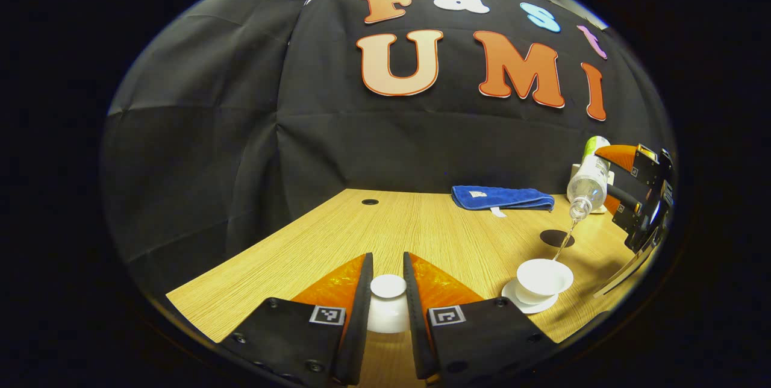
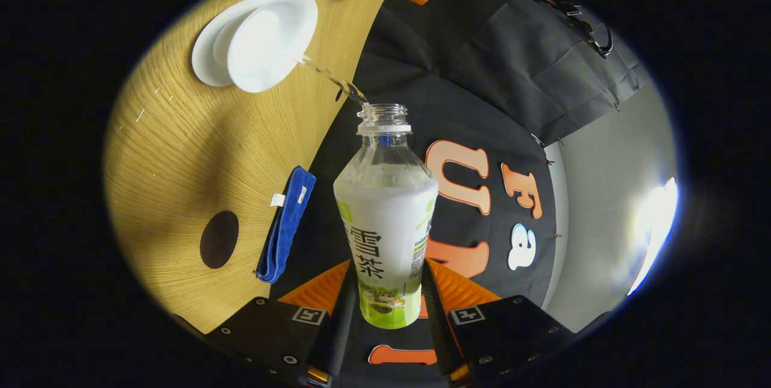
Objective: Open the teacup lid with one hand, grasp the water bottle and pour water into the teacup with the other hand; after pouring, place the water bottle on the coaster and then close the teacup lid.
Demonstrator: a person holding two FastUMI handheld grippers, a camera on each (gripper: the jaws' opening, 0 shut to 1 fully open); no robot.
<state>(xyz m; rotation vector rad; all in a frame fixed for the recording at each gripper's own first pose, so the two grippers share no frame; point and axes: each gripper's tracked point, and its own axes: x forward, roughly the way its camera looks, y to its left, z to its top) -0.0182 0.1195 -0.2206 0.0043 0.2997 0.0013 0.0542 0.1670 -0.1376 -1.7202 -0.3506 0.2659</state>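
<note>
My left gripper (image 1: 388, 291) is shut on the white teacup lid (image 1: 387, 300), held just above the wooden table (image 1: 385, 225). To its right stands the open white teacup (image 1: 542, 278) on its white saucer (image 1: 523, 305). The other gripper (image 1: 632, 195) holds the clear water bottle (image 1: 588, 178) tipped neck-down above the cup, and a thin stream of water runs into it. In the right gripper view my right gripper (image 2: 385, 309) is shut on the bottle (image 2: 385, 219); water leaves its uncapped mouth toward the teacup (image 2: 271, 41) on the saucer (image 2: 203, 56). A dark round coaster (image 1: 556, 238) (image 2: 218, 239) lies beyond the cup.
A folded blue cloth (image 1: 502, 197) (image 2: 286, 225) lies at the table's far side by the black wall. A small dark hole (image 1: 370, 202) is set in the tabletop at the back left. The table's near edge (image 1: 193, 316) runs under my left gripper.
</note>
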